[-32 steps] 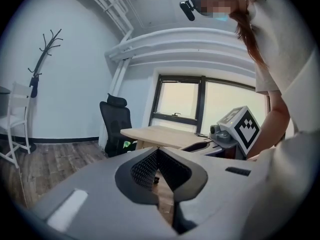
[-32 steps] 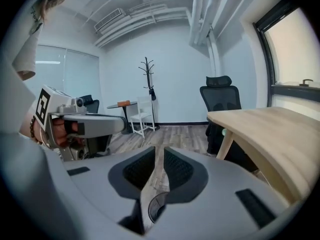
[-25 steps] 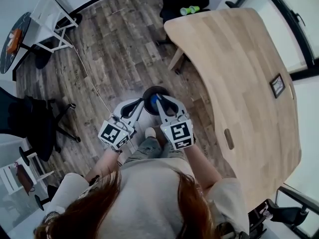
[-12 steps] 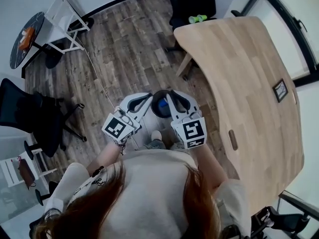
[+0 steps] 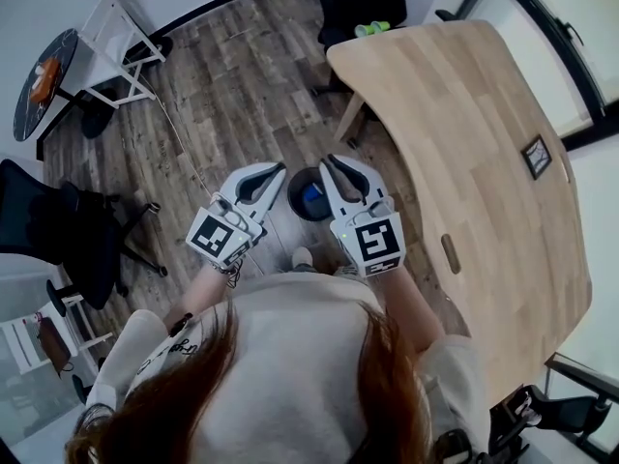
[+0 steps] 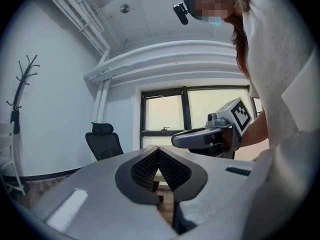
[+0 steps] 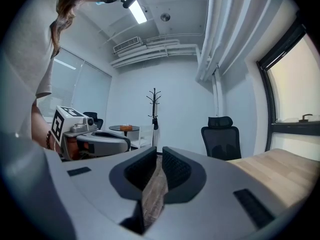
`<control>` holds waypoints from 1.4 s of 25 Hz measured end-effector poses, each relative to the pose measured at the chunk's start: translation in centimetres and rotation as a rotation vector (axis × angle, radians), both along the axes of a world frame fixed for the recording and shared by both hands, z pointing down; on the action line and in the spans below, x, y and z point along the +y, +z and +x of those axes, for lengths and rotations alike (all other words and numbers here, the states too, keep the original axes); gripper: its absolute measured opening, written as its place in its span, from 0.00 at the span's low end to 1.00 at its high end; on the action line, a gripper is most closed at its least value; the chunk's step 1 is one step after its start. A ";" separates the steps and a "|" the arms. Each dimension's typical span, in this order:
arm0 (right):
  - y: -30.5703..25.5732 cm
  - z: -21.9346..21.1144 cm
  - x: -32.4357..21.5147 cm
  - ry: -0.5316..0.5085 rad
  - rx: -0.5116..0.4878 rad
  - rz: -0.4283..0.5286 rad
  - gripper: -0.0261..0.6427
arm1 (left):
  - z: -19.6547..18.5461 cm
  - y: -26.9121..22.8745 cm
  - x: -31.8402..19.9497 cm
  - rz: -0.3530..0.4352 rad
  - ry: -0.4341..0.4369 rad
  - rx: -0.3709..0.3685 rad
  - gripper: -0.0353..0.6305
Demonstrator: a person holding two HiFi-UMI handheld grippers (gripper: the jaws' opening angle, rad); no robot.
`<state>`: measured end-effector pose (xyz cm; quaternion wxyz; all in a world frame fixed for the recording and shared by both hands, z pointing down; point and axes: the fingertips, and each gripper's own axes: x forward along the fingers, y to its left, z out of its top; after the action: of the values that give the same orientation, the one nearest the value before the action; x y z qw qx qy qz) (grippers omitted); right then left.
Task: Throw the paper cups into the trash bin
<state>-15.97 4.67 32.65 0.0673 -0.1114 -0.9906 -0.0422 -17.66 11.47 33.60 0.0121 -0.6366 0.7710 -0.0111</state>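
Black and round, the plastic trash bin (image 5: 293, 199) on the plank floor now sits clear below your two grippers, both lifted away from its rim. Your left gripper (image 5: 279, 169) has its jaws pressed together, empty. Your right gripper (image 5: 333, 162) has just been closing, down to a narrow slit with nothing in it. Something blue (image 5: 311, 197) lies in the bin. No paper cup shows elsewhere, so this drop looks done.

Trash bin (image 5: 294, 201) (blue item (image 5: 311, 195) inside) on wood floor (image 5: 242, 95) nr desk (image 5: 464, 133).
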 end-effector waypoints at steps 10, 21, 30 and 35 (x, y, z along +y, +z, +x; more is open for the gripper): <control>-1.5 0.2 0.4 0.021 -0.045 -0.007 0.09 | -0.3 -1.1 1.0 0.014 -0.003 -0.035 0.06; -2.3 0.5 0.0 0.060 -0.053 -0.011 0.07 | -0.5 -1.4 1.2 0.031 -0.010 -0.037 0.06; -2.8 0.9 0.3 0.077 -0.070 -0.034 0.05 | -0.6 -1.6 1.5 0.032 -0.007 -0.046 0.06; -2.9 0.9 0.4 0.076 -0.076 -0.031 0.05 | -0.7 -1.6 1.5 0.034 -0.009 -0.046 0.06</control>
<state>-15.04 5.06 29.80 0.0296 -0.0732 -0.9965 -0.0285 -18.34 12.94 31.98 0.0407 -0.6325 0.7734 -0.0125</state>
